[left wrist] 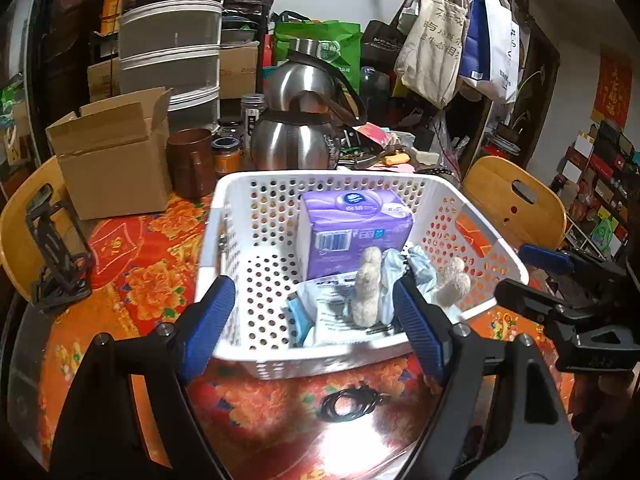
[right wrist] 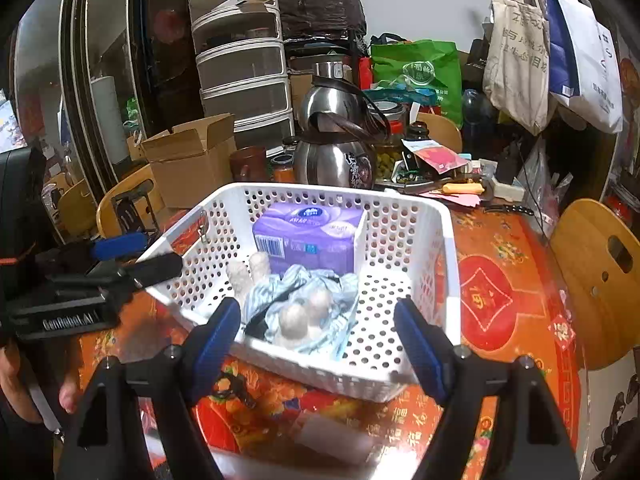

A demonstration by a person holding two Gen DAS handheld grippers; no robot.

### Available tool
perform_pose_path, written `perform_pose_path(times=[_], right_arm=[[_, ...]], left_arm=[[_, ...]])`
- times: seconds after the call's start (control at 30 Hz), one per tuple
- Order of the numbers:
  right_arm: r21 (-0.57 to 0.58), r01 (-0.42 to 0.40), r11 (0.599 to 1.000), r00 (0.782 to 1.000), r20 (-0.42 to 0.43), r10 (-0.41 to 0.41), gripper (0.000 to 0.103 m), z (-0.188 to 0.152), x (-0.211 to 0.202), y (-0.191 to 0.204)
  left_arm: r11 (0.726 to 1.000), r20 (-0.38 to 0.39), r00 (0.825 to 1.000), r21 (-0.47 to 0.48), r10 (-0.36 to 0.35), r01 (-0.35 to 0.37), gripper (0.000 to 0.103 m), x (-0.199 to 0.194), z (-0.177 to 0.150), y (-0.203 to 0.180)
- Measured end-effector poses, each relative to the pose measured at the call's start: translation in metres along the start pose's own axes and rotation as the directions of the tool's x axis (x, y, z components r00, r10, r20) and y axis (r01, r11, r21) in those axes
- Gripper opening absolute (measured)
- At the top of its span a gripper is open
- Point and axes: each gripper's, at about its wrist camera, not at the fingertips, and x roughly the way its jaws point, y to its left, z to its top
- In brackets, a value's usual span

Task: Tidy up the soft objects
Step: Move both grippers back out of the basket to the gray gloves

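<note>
A white perforated basket (left wrist: pixel 240 216) (right wrist: pixel 436 248) stands on the orange-red tablecloth. It holds a purple tissue pack (left wrist: pixel 352 228) (right wrist: pixel 308 236), a light blue striped cloth (left wrist: pixel 400 272) (right wrist: pixel 296 292), fuzzy beige soft pieces (left wrist: pixel 366 288) (right wrist: pixel 294 318) and a white printed packet (left wrist: pixel 332 312). My left gripper (left wrist: pixel 316 320) is open and empty at the basket's near rim. My right gripper (right wrist: pixel 318 336) is open and empty at the basket's near side. Each gripper shows in the other's view: the right gripper (left wrist: pixel 532 276) beside the basket's right, the left gripper (right wrist: pixel 132 256) at its left.
Black hair ties (left wrist: pixel 348 402) lie on the tablecloth (left wrist: pixel 132 276) in front of the basket. Behind it stand two steel kettles (left wrist: pixel 296 136), a brown mug (left wrist: pixel 192 160), jars and an open cardboard box (left wrist: pixel 116 156). Wooden chairs (right wrist: pixel 596 276) flank the table. Bags hang at the back right.
</note>
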Motion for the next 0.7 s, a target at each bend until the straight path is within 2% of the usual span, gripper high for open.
perform_pose_path(times=[0.07,0.13,0.2,0.4,0.5,0.7], right_arm=[[-0.002,0.013,1.0,1.0,0.003,-0.013,0.079,-0.005,-0.004,-0.001],[0.005,0.01,1.0,1.0,0.005,-0.01,0.079,-0.008,-0.006,-0.004],[0.016,0.015,1.0,1.0,0.008,-0.015,0.079,-0.013,-0.011,-0.007],[0.064,0.022,0.998,1.0,0.017,-0.023,0.08,-0.036,-0.035,-0.018],[0.073,0.033,0.997,0.999,0.023,-0.035,0.084,-0.057,-0.05,-0.021],[0.091,0.041,0.995,0.999,-0.037,-0.038,0.085,-0.121,-0.069,-0.014]], left_arm=[[1.0,-0.002,1.0,0.002,-0.003,0.003,0.08,-0.004,-0.003,0.002],[1.0,-0.011,1.0,0.0,0.023,-0.023,0.08,-0.01,-0.009,0.004],[1.0,-0.009,1.0,-0.005,0.01,-0.01,0.08,-0.018,-0.017,0.005],[0.999,-0.043,0.999,-0.036,-0.002,0.0,0.08,-0.039,-0.059,0.01],[1.0,-0.062,0.998,-0.019,0.009,-0.01,0.08,-0.046,-0.087,0.005],[0.998,-0.102,0.993,-0.021,-0.054,0.052,0.08,-0.066,-0.153,-0.015]])
